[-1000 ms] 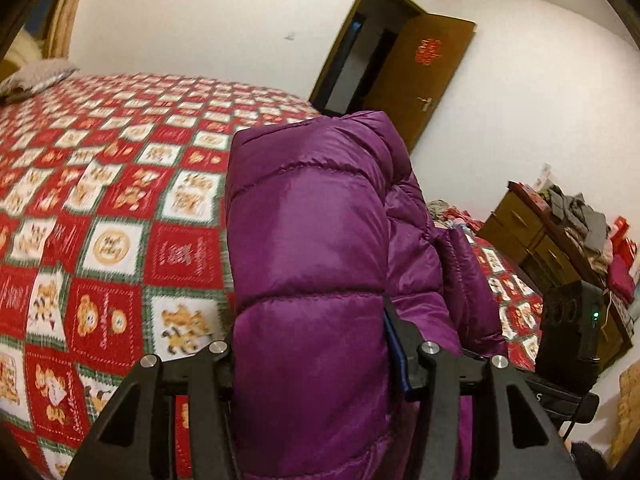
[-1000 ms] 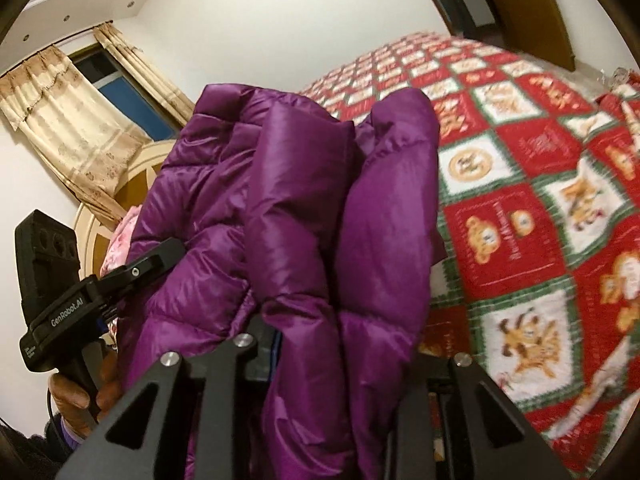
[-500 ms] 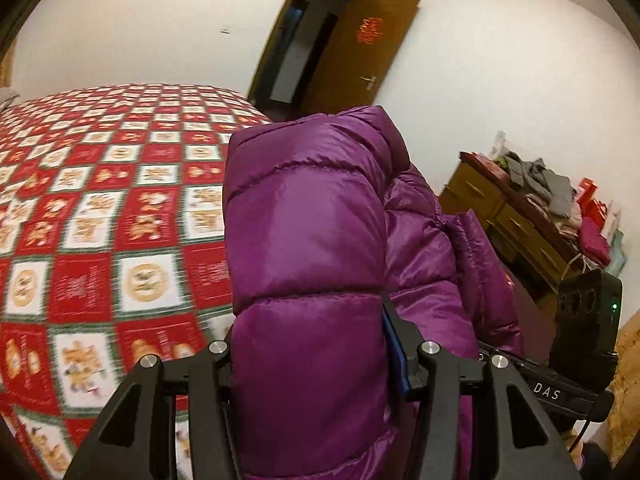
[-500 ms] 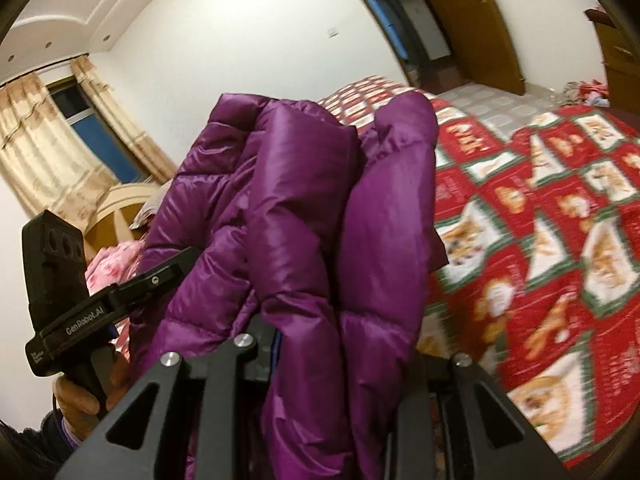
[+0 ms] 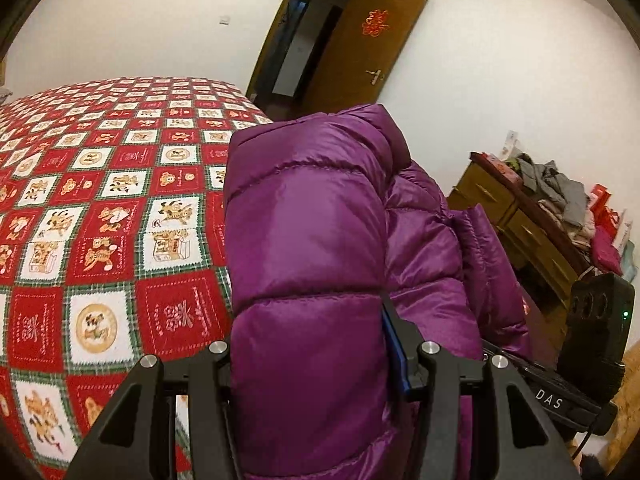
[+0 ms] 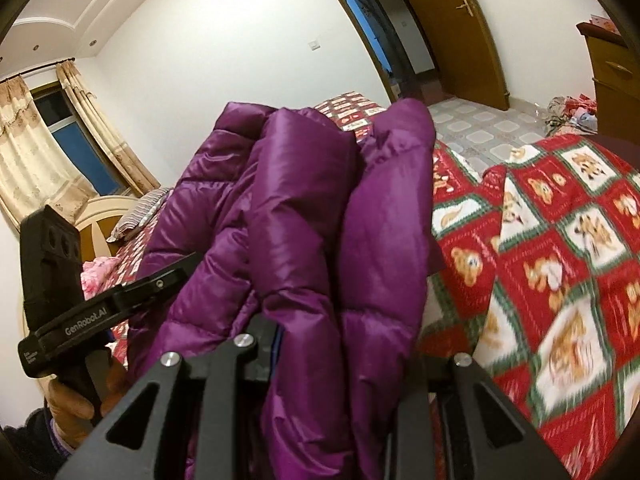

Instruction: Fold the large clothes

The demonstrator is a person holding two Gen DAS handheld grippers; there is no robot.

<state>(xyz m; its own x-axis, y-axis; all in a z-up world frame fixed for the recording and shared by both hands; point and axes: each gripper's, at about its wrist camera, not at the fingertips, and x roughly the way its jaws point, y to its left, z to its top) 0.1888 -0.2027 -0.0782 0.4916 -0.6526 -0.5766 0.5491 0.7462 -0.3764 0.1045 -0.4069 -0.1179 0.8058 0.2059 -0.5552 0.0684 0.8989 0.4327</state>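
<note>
the left gripper is clamped on a thick, folded bulge of the purple puffer jacket, the quilted fabric packed between its two black fingers and swelling up well above them; a strip of blue pad shows against the cloth on the inner face of one finger. the right gripper is likewise closed on a bunch of the same jacket, several glossy folds squeezed together and rising out of its jaws. between the two grips the jacket hangs in the air, held up off the bed, its padded sections sagging from one gripper across to the other. in the right wrist view the left gripper's body shows at the left, and a hand with a dark sleeve wraps its handle. in the left wrist view the right gripper's black housing sits at the far right with a small green light on it. below and behind the jacket lies the bed, spread with a red, white and green checked bedspread printed with little bears. a striped pillow and something pink lie near the pale headboard, with a curtained window beyond. a brown wooden door stands open in the white wall, a red paper ornament on it, and a wooden dresser piled with clothes sits against the wall to the side.
</note>
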